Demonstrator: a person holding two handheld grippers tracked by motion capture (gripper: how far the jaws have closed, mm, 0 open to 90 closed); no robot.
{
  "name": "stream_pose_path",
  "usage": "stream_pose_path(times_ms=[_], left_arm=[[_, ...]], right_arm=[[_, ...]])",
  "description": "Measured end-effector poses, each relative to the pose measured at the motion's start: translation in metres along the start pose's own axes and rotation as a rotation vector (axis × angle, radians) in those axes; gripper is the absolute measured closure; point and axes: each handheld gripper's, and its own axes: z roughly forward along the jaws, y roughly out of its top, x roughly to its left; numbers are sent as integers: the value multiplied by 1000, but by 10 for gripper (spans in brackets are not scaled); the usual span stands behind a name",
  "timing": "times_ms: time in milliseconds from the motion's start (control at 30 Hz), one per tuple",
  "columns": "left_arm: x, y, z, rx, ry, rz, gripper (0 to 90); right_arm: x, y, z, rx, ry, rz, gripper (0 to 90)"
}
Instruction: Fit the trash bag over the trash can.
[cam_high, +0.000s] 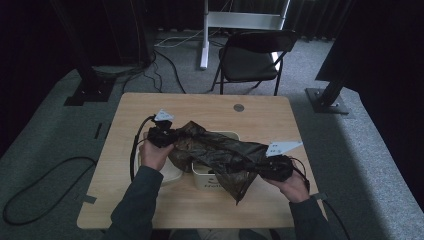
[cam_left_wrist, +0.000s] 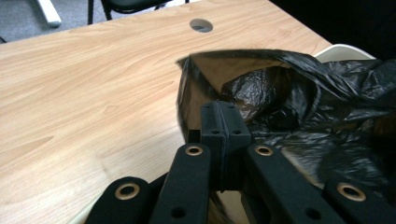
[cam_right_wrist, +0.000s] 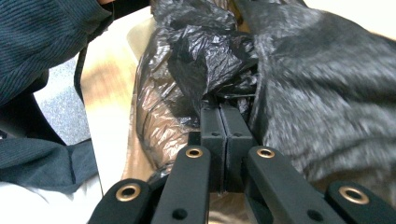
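high view: crinkled, glossy black bag (cam_high: 220, 155) stretched over white bin (cam_high: 202, 176), both tongs pinching its film

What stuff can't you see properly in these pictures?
- High view: the inside of the white bin, covered by the black bag.
- High view: the label on the bin's front, too small and dark.
- Right gripper view: the bag's right side, blurred.
- Left gripper view: the bag's inside, too dark.
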Motion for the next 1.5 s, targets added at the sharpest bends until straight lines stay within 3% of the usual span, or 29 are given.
stream_pose_path(times_ms=[367, 467, 633, 933, 1033, 1333, 1500], left_arm=[[19, -12, -12, -5, 39, -62, 900], [23, -15, -14, -9, 32, -78, 900], [22, -14, -15, -19, 30, -74, 900], [22, -14, -18, -31, 30, -71, 900], [20, -13, -21, -46, 19, -73, 860], [1, 4, -37, -95, -1, -9, 739], [-15, 14, -40, -106, -41, 62, 667]], right_arm=[[-14, -14, -2, 43, 0, 47, 896], [-15, -16, -3, 41, 8, 55, 896], [-11, -10, 2, 51, 10, 31, 896], [-11, -10, 0, 44, 10, 31, 897], [-10, -9, 0, 44, 12, 27, 896], [-8, -6, 0, 41, 12, 18, 896], [-7, -5, -1, 39, 13, 15, 896]])
